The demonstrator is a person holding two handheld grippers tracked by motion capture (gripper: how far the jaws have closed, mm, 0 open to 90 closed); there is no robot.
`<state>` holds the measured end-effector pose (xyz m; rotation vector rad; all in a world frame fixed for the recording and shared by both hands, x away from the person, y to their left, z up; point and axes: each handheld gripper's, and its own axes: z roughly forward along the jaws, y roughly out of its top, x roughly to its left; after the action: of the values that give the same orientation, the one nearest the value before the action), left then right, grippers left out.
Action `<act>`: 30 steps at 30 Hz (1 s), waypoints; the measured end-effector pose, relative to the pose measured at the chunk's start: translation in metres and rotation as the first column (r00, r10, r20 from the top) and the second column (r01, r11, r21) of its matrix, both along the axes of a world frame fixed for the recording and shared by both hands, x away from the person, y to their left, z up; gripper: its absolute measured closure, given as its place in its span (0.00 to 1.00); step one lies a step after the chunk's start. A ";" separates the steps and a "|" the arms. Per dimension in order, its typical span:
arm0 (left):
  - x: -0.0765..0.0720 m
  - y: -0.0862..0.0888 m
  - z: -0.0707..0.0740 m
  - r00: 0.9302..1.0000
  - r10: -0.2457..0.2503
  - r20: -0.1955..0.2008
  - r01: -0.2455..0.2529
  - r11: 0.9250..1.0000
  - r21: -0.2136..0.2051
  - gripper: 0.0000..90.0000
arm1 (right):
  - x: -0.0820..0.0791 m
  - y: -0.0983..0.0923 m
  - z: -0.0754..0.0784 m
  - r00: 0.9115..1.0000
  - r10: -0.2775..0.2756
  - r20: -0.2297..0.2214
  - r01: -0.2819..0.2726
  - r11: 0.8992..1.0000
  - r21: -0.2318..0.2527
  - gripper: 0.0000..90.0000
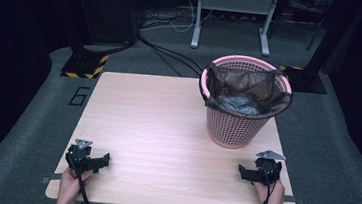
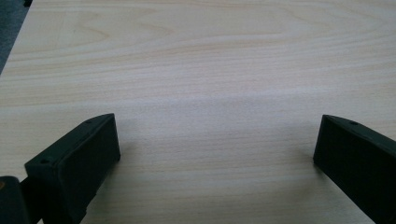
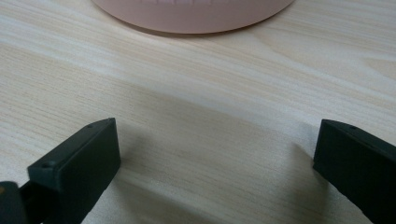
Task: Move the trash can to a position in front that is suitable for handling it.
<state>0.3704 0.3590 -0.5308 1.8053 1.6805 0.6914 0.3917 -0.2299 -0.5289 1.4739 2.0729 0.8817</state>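
My worktop (image 1: pixel 166 130) is pale wood. On its far right stands a pink mesh basket (image 1: pixel 236 130), lined with a dark bag (image 1: pixel 243 90). My left tool (image 2: pixel 217 144) and right tool (image 3: pixel 217 144) rest wide apart, holding nothing.

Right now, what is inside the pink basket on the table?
The pink basket is lined with a dark bag draped over its rim, and something grey and crumpled lies at the bottom. Whatever sits under that is covered.
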 end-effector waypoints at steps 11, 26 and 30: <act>0.008 -0.010 0.001 0.997 -0.071 -0.009 0.071 0.997 0.002 0.01 | 0.001 0.000 0.000 1.000 -0.001 -0.002 0.001 1.000 0.002 0.00; 0.039 -0.061 0.033 0.964 -0.265 -0.006 0.264 0.963 -0.059 0.06 | 0.001 0.000 0.000 1.000 -0.002 -0.002 0.002 1.000 0.003 0.00; 0.044 -0.071 0.043 0.954 -0.300 0.010 0.300 0.952 -0.063 0.07 | 0.001 0.000 0.000 1.000 -0.003 -0.002 0.003 1.000 0.004 0.00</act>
<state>0.4148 0.2879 -0.4880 1.9582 1.3684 0.4989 0.3929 -0.2294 -0.5287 1.4797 2.0715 0.8837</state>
